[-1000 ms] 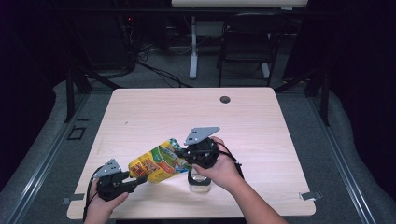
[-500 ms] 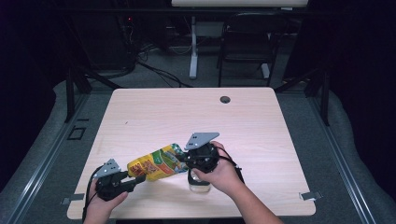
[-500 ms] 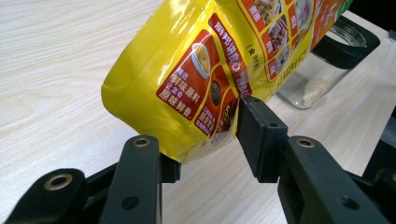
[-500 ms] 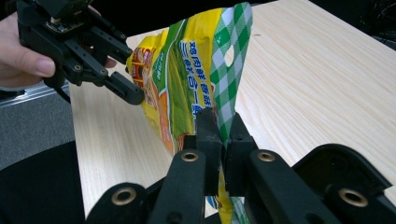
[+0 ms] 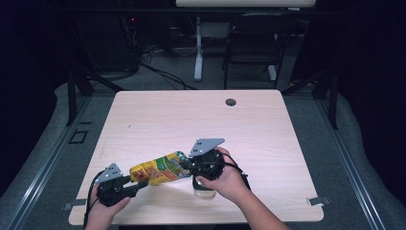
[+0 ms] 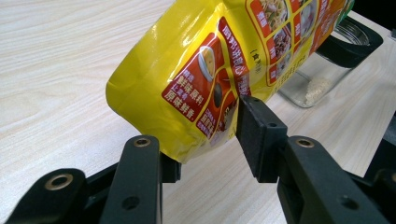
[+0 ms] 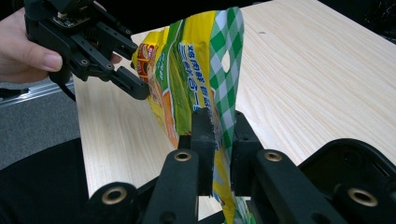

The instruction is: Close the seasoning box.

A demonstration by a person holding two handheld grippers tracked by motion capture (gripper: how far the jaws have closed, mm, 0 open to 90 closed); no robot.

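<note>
In the high view, a yellow seasoning pouch (image 5: 158,171) hangs slanted above the near edge of the wooden surface (image 5: 191,120), nearer its near left corner, stretched between the left gripper (image 5: 136,182) at its low end and the right gripper (image 5: 189,166) at its high end. Just under the right hand (image 5: 222,179) a clear glass jar (image 5: 203,189) stands on the surface close to the near edge. A dark round hole (image 5: 231,102) lies near the far edge. In the left gripper view, the left gripper (image 6: 205,144) has its fingers (image 6: 257,135) pinching the bottom end of the pouch (image 6: 210,70), one on each face, the bag bulging between them; the jar (image 6: 327,79) stands beyond with a little pale grain on its bottom. In the right gripper view, the right gripper (image 7: 219,135) has its fingers (image 7: 203,135) set close on either side of the pouch's flat green-checked top seam (image 7: 229,60); they have just been easing apart with the seam between them, and whether they press it now I cannot tell. Farther off, the left gripper (image 7: 140,88) grips the pouch's other end near the surface's left edge.
</note>
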